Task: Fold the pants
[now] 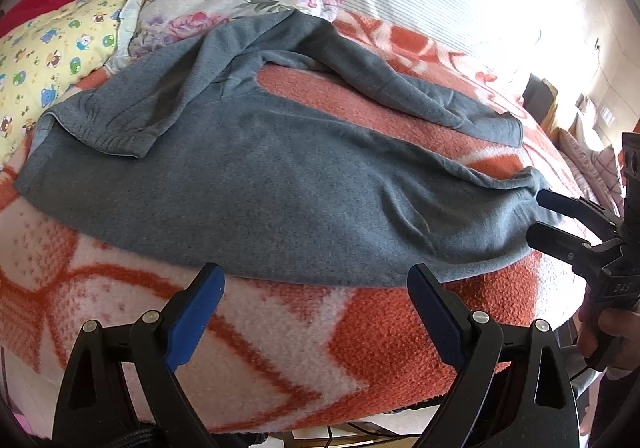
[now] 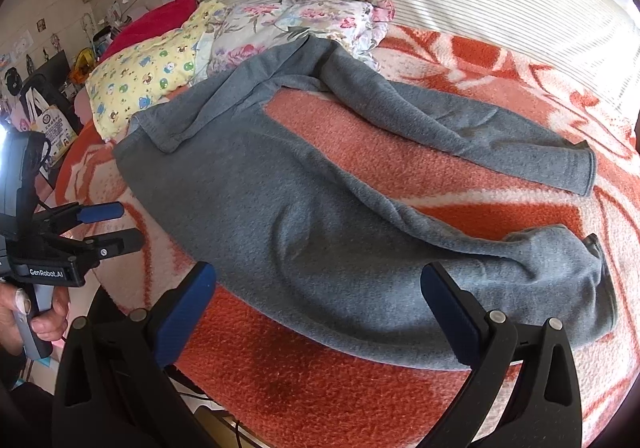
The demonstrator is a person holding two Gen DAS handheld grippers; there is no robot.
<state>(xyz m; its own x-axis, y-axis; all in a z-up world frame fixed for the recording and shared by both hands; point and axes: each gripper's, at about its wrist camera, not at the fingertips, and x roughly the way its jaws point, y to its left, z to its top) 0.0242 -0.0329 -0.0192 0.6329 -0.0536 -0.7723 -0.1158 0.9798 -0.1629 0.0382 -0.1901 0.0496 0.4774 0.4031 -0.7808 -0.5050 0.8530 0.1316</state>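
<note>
Pants [image 1: 256, 184] flat on blanket [image 1: 360, 328], waistband folded over, perhaps bunched

Open blanket [image 1: 280, 332] strip along near bed edge, in front of pants [image 1: 280, 184]: room to pass. Bare blanket wedge between the two legs [image 2: 400, 168], reachable from the cuff side. More free blanket beyond far leg. Blocked at waist end by yellow pillow [image 1: 52, 48] and floral bedding [image 2: 288, 24], touching pants. Right gripper [image 1: 536, 216] just beside near cuff; left gripper [image 2: 124, 224] apart from waist.
</note>
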